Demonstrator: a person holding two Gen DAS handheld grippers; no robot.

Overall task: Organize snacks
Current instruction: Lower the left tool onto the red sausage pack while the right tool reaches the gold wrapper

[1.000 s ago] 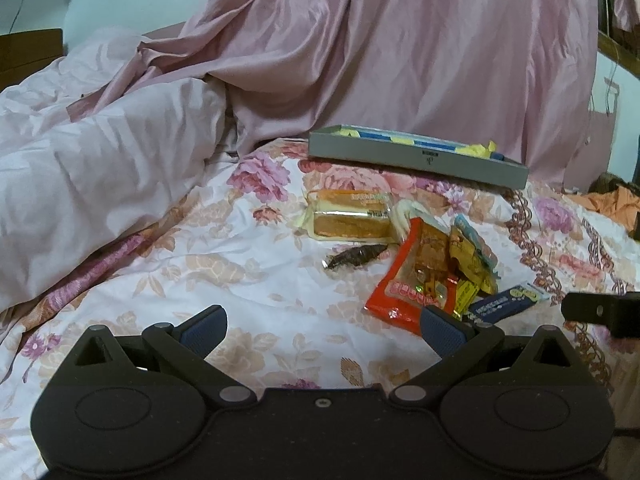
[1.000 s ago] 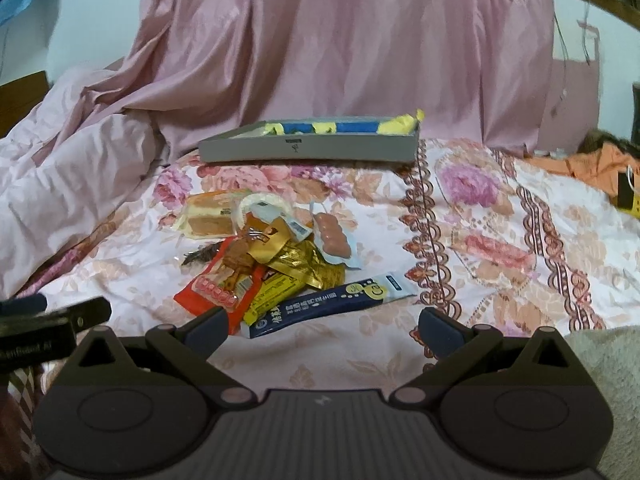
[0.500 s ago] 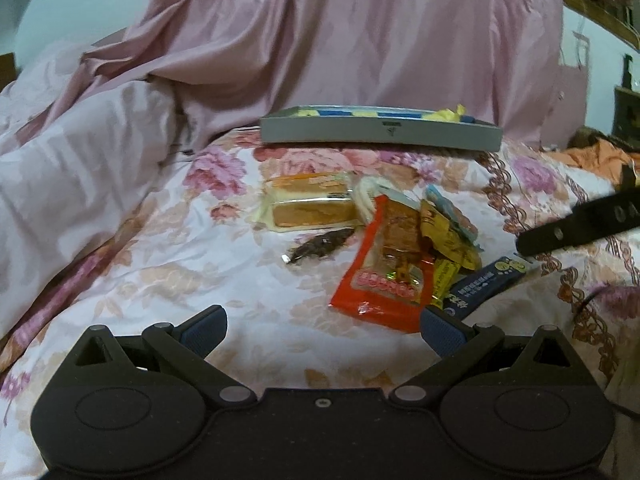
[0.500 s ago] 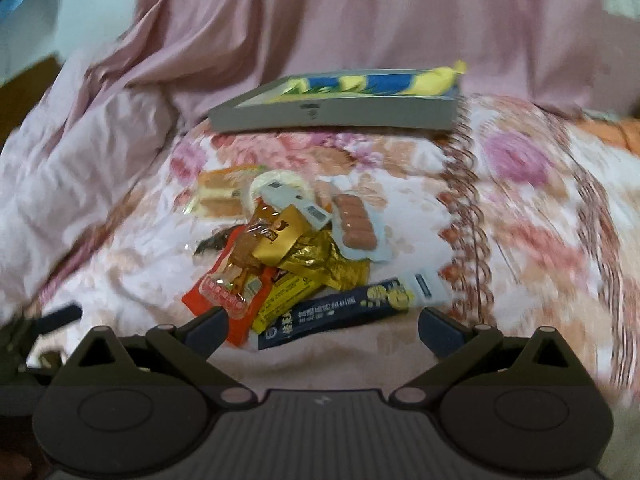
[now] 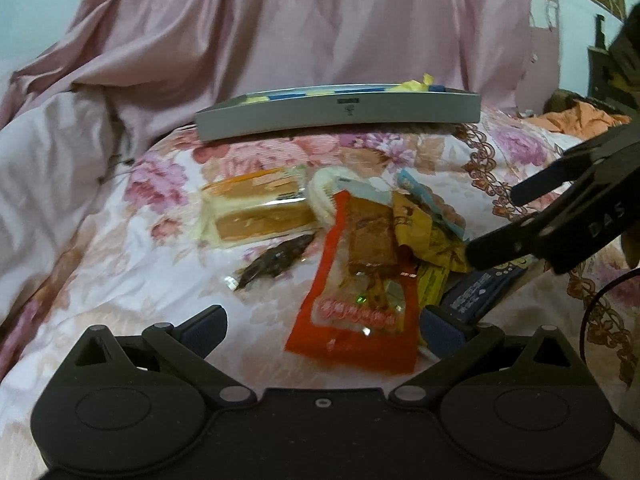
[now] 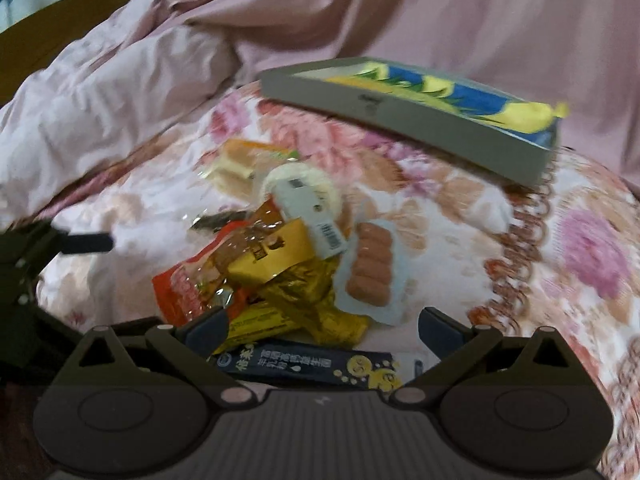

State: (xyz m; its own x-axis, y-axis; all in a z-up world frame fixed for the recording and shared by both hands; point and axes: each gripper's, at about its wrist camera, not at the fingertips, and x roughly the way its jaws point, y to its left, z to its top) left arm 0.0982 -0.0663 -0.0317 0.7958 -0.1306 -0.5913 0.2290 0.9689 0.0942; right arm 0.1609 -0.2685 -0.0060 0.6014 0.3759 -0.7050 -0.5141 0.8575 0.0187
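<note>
A heap of snacks lies on the floral bedsheet (image 5: 120,272), with the red packet (image 5: 360,292) as its nearest and plainest member. From the left wrist view, bare sheet opens to the left of the red packet, up to the rumpled pink quilt (image 5: 52,168); behind the packet lies a wrapped cake slice (image 5: 256,216), and just left of it a small dark packet (image 5: 276,262). The red packet's long axis runs away from the left tool (image 5: 322,328), its broad end nearest. The left tool's jaws stand wide apart and hold nothing; the red packet's near edge sits between them, toward the right finger. To the right of the red packet the right tool (image 5: 492,222) reaches in above the heap, jaws spread and empty. In the right wrist view the right tool (image 6: 322,330) hangs over a dark blue stick packet (image 6: 312,364), which lies crosswise just beyond the red packet's (image 6: 184,288) right side, beside gold wrappers (image 6: 296,276) and a sausage pack (image 6: 370,268). Well behind the red packet a shallow grey tray (image 5: 340,114) rests on the bed, holding a yellow and blue bag (image 6: 452,94). A pink drape (image 5: 320,20) hangs behind it.
</note>
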